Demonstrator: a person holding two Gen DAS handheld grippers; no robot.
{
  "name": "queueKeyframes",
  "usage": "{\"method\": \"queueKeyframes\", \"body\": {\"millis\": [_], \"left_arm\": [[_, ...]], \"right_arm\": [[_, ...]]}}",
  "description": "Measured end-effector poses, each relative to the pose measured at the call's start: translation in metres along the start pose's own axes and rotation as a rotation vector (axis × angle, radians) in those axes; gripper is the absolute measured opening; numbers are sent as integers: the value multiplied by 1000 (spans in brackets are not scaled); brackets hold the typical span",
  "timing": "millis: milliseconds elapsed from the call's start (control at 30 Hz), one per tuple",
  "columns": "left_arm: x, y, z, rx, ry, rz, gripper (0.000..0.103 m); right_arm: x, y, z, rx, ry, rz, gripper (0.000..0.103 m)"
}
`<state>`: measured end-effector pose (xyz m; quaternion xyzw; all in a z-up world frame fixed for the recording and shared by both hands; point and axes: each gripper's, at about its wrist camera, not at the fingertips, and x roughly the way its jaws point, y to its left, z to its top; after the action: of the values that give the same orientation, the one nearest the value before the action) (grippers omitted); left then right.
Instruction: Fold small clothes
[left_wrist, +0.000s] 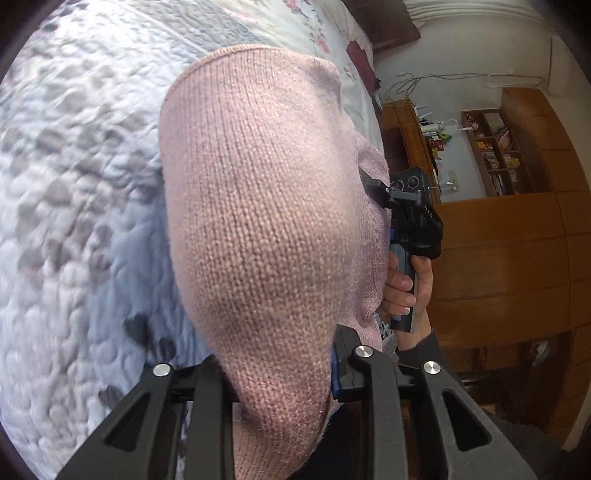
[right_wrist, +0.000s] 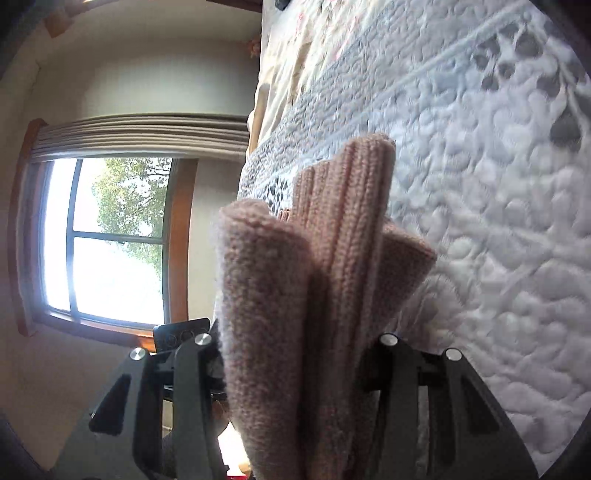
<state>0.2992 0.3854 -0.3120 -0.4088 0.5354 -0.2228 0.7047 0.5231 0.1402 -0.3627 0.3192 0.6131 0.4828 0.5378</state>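
Note:
A pink knit garment (left_wrist: 258, 206) hangs lifted in front of the quilted bedspread (left_wrist: 74, 192) and fills the middle of the left wrist view. My left gripper (left_wrist: 280, 387) is shut on its lower end, with cloth bulging out between the fingers. My right gripper (left_wrist: 375, 186) pinches the garment's far edge; a hand (left_wrist: 402, 291) holds its handle. In the right wrist view, bunched folds of the pink garment (right_wrist: 332, 258) stand up between the fingers of my right gripper (right_wrist: 295, 350), shut on them. The fingertips are hidden by the cloth.
The white and grey quilted bedspread (right_wrist: 498, 221) lies behind the garment. Wooden cabinets and a bookshelf (left_wrist: 495, 155) stand beyond the bed's edge. A window (right_wrist: 110, 240) with a gathered curtain is on the other side of the room.

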Motion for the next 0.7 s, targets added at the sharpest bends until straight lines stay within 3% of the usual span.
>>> {"method": "queueKeyframes", "body": {"millis": [133, 167, 233, 300, 333, 400, 467, 500, 567, 600, 667, 700], "left_arm": [[1, 52, -42, -100, -11, 57, 28], [6, 64, -47, -107, -16, 66, 30], [16, 77, -52, -122, -36, 68, 46], [9, 73, -53, -129, -59, 65, 49], [-1, 66, -55, -116, -83, 104, 53], [-29, 50, -60, -68, -157, 239, 56], [-56, 18, -66, 44, -263, 387, 57], [-63, 3, -66, 96, -292, 393, 57], [-72, -24, -56, 170, -340, 318, 57], [-71, -35, -48, 207, -349, 245, 57], [-61, -44, -25, 225, -327, 79, 57], [-51, -49, -9, 225, -312, 34, 55]], "right_arm": [[54, -25, -30, 37, 90, -41, 47], [59, -32, -31, 42, 81, -61, 49], [58, -34, -32, 47, 64, -76, 52], [46, -19, -36, 24, 39, -171, 63], [36, -8, -35, 3, 15, -205, 73], [13, 10, -44, -32, -40, -269, 75], [-5, 25, -59, -101, -110, -335, 65], [-8, 32, -63, -127, -122, -355, 59], [-5, 40, -65, -156, -146, -382, 43], [2, 45, -67, -172, -151, -402, 38], [11, 43, -67, -194, -150, -471, 10], [2, 37, -70, -196, -159, -483, 10]]}}
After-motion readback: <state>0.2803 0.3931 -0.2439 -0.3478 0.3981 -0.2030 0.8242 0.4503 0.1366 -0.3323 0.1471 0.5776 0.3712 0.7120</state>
